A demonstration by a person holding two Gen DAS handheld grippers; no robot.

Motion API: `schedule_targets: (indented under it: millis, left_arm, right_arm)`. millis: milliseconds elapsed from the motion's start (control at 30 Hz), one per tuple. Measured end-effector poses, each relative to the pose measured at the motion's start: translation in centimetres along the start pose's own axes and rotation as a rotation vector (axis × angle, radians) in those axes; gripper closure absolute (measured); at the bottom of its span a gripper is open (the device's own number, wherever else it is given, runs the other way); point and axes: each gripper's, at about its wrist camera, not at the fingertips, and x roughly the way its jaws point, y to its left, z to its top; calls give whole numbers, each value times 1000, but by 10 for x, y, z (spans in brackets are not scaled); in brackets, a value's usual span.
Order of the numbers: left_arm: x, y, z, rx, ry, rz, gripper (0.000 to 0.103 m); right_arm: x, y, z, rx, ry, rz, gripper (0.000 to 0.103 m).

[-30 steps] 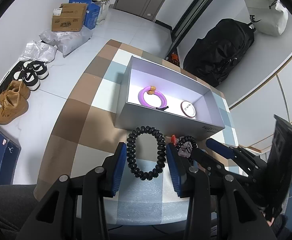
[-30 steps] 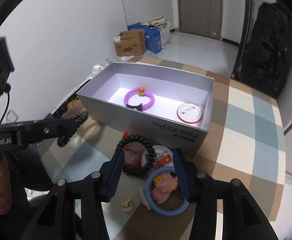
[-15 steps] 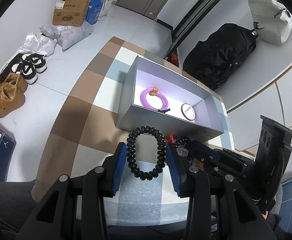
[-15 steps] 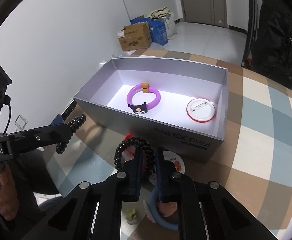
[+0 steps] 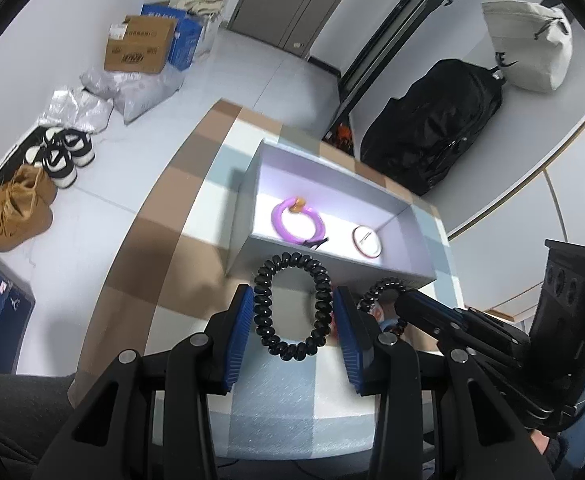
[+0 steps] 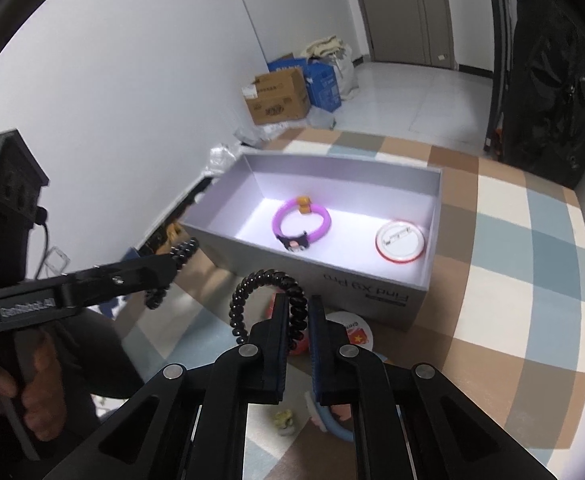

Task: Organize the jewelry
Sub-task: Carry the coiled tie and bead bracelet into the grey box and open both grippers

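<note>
My left gripper (image 5: 292, 312) is shut on a black coiled hair tie (image 5: 291, 305) and holds it above the table in front of the grey box (image 5: 324, 270). My right gripper (image 6: 297, 312) is shut on a second black coiled hair tie (image 6: 268, 300), lifted near the box's front wall (image 6: 332, 276). Inside the box lie a purple bracelet (image 6: 301, 222) with a black charm and a round white badge (image 6: 400, 240). The right gripper and its tie also show in the left wrist view (image 5: 388, 292).
On the checked tablecloth (image 6: 512, 300) under my right gripper lie a round badge with a red flag (image 6: 352, 332), a blue ring with a pink figure (image 6: 340, 420) and a small yellow charm (image 6: 284, 420). A black bag (image 5: 432, 140), cartons (image 5: 140, 44) and shoes (image 5: 20, 208) are on the floor.
My right gripper has shut on the second black hair tie and lifted it off the table. My left gripper has risen with its hair tie.
</note>
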Motion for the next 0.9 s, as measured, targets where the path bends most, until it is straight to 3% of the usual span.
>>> schedule_targets:
  millis: [233,433,633,900]
  left_arm:
    - [-2,-21,11,67,-40,-12,68]
    - [6,-35,27,119,-52,22,68]
    - [18,-40,40,138,-35,63,68]
    - [37,-47,51,128,1,57,68]
  right_arm:
    - [-28,-3,14,29,-104,24,95]
    - [-34,-11,31,74,-153,35,95]
    - [-31,-22,45,121,-166,32,95]
    - [-19,-49,60,204,-144,21,95]
